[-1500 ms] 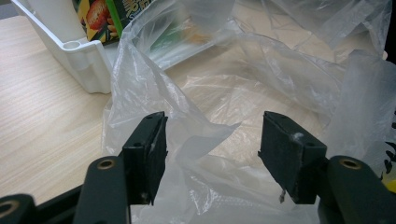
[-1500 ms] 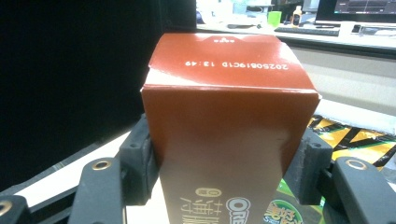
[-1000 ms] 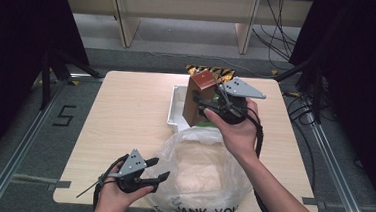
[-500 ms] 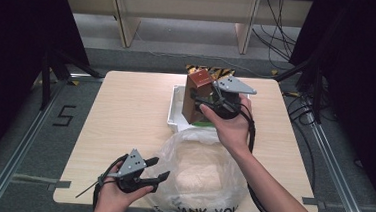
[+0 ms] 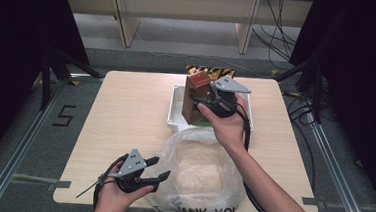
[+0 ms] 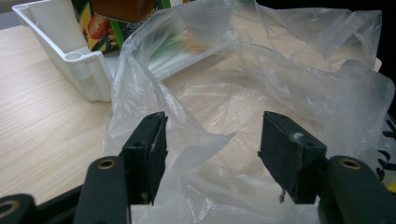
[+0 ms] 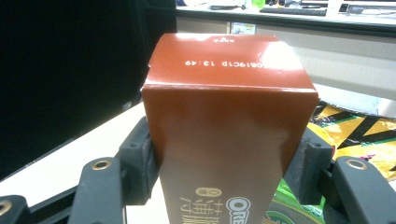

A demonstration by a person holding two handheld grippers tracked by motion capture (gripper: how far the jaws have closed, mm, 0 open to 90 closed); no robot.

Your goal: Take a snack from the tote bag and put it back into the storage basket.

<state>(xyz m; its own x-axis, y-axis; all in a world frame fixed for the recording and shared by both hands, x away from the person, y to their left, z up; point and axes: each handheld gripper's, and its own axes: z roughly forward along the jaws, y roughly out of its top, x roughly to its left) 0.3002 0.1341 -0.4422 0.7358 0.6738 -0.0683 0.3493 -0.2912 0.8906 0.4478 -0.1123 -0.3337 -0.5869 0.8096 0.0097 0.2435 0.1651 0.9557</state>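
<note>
1. High view: right gripper (image 5: 202, 103) clamps the brown box (image 5: 195, 99) above the white tray (image 5: 175, 110), apparently bound for the plastic bag (image 5: 199, 172).
2. Left gripper view: left gripper (image 6: 212, 140), jaws apart, straddles the bag's rim, likely to steady its mouth.
3. Right gripper view: jaws squeeze the box's sides.

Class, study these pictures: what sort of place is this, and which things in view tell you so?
Probably a lab or office recording station: a light wooden table ringed by black curtains, loose black cables on the floor, and desks with a keyboard behind.
</note>
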